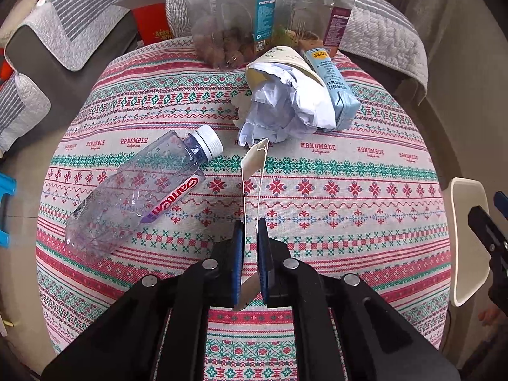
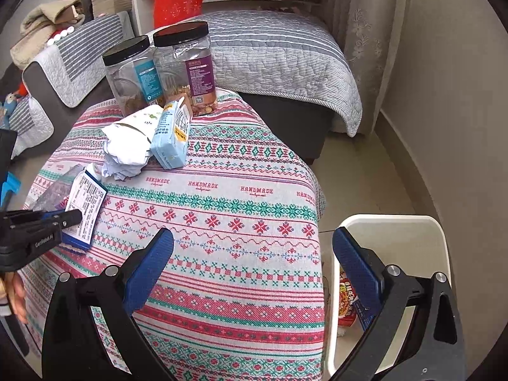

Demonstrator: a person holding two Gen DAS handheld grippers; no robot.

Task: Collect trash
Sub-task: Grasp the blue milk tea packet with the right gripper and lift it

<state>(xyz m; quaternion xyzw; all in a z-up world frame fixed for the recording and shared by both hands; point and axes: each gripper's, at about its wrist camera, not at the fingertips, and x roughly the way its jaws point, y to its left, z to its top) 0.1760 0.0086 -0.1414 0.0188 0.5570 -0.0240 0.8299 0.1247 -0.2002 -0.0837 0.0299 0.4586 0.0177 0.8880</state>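
left claw (image 1: 250, 238): pinching a flat paper card (image 1: 252, 171) edge-on above the worktop (image 1: 349, 190) | right claw (image 2: 254, 250): gaping wide, gripping nothing, hanging between worktop edge and white bin (image 2: 441, 247) | plastic bottle (image 1: 139, 190), crumpled paper (image 1: 279, 111), blue carton (image 1: 336, 95): lying on the worktop

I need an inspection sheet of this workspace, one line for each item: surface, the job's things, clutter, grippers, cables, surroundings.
Surface: round table under a patterned cloth.
Job's things: plastic bottle lying on its side; crumpled paper in an opened wrapper; blue carton lying beside it; flat printed card in the left gripper; white bin beside the table, a red packet inside.
Clutter: two black-lidded jars upright at the far edge.
Grippers: left gripper shut on the card; right gripper open, holding nothing.
Cables: nothing seen.
Surroundings: grey quilted sofa, shelf with a red box, curtain.
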